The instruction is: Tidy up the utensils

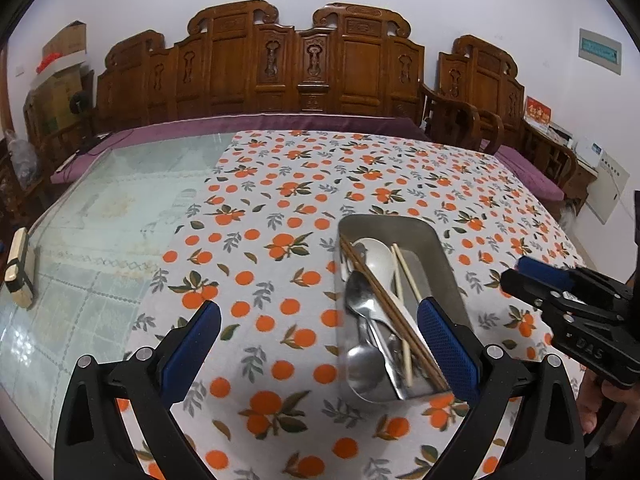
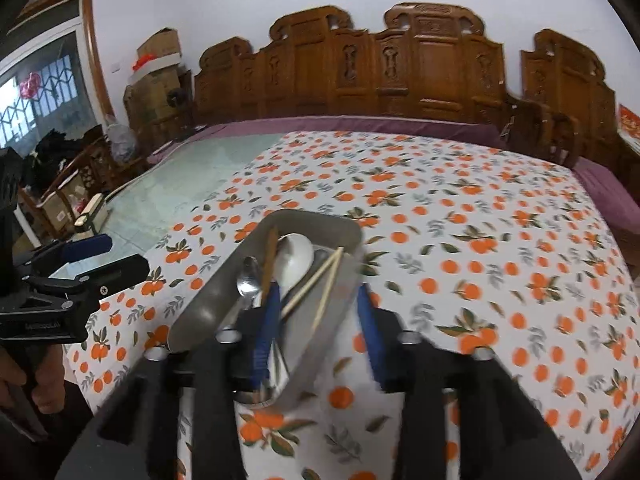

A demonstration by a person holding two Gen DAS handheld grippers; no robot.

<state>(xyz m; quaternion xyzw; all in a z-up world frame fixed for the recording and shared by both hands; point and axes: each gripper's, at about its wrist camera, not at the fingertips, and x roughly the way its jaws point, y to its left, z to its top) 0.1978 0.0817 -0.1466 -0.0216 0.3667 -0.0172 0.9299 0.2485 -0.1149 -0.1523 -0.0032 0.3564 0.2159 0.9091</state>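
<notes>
Your right gripper (image 2: 316, 328) is spread apart with nothing pinched, your left gripper (image 1: 320, 344) is spread wide too, and the spoons and chopsticks lie in the metal tray (image 1: 444, 264) on the orange-print tablecloth (image 1: 280, 184).

Even indoor light, right-wrist motion blur

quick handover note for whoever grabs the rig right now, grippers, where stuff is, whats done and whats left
Left gripper: open, empty, over the cloth at the tray's near end.
Right gripper: open, nothing held, above the tray.
Metal tray on the orange-print tablecloth holds the white spoon, metal spoons, dark chopsticks and light chopsticks.
Done: every utensil in view is in the tray.
Left: none visible loose; maybe straighten the crossed pieces.
</notes>
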